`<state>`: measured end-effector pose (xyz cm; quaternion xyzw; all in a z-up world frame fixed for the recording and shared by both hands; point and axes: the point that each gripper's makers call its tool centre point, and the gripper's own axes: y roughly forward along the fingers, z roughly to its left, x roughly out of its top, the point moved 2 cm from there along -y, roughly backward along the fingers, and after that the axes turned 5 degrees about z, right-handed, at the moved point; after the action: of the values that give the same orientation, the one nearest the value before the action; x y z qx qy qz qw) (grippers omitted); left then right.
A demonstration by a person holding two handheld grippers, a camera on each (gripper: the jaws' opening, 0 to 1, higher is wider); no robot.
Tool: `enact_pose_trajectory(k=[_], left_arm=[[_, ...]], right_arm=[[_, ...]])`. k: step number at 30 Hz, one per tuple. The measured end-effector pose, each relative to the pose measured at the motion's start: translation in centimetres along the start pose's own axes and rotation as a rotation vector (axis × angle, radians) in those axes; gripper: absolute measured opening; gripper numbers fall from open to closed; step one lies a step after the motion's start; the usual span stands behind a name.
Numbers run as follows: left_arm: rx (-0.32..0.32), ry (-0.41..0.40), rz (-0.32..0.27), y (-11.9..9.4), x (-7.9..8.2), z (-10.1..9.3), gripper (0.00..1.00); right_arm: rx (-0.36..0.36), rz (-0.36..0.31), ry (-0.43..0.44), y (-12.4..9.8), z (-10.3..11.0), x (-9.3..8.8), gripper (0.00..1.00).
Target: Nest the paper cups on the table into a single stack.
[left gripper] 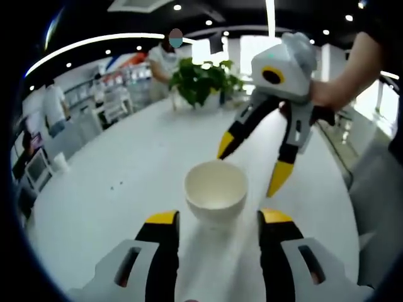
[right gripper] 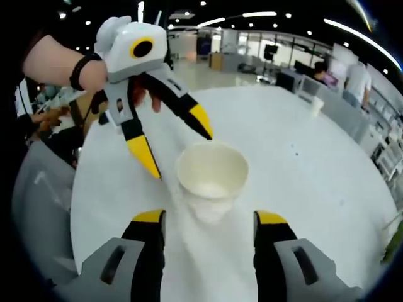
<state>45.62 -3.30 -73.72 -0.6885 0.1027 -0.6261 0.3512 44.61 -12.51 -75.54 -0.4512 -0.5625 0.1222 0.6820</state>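
Cup (left gripper: 215, 190) on table (left gripper: 113, 189) — between both claws.

Open showroom, ceiling spotlights (left gripper: 177, 7), potted plant (left gripper: 200, 80), shelves (left gripper: 119, 94).

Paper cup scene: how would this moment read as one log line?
paper cup upright on white table | left gripper open | right gripper open | neither touching cup

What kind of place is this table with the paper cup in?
Probably a showroom or open office. The white table stands in a big hall with ceiling spotlights, display shelves along one wall, a potted plant and people standing at desks beyond.
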Motion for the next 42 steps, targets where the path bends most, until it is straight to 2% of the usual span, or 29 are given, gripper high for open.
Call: enact_pose_trajectory(k=[9, 19, 25, 31, 35, 39, 40, 42], left_arm=[[0.042, -0.077, -0.031, -2.4, -0.7, -1.6, 0.57], [0.098, -0.143, -0.078, -5.6, -1.6, -4.2, 0.66], [0.120, -0.206, -0.132, -7.2, -2.2, -6.1, 0.73], [0.137, -0.268, -0.215, -9.1, -2.4, -7.9, 0.81], [0.148, -0.279, -0.254, -10.4, -2.7, -9.0, 0.86], [0.197, -0.282, -0.320, -12.0, -2.6, -9.3, 0.96], [0.203, -0.285, -0.325, -12.3, -2.7, -9.4, 0.98], [0.215, -0.288, -0.318, -12.9, -3.3, -9.7, 0.98]], right_arm=[[-0.072, -0.039, 0.048, -2.9, 1.3, -0.4, 0.73], [-0.125, -0.078, 0.079, -5.7, 4.0, -1.1, 0.82], [-0.162, -0.097, 0.096, -7.5, 5.6, -2.3, 0.90], [-0.199, -0.124, 0.108, -9.0, 6.3, -3.5, 1.00], [-0.218, -0.147, 0.112, -10.1, 6.8, -4.0, 1.00], [-0.233, -0.182, 0.135, -10.8, 7.0, -4.3, 1.00], [-0.238, -0.209, 0.141, -11.1, 7.1, -4.1, 1.00], [-0.238, -0.214, 0.144, -11.3, 7.2, -4.3, 1.00]])
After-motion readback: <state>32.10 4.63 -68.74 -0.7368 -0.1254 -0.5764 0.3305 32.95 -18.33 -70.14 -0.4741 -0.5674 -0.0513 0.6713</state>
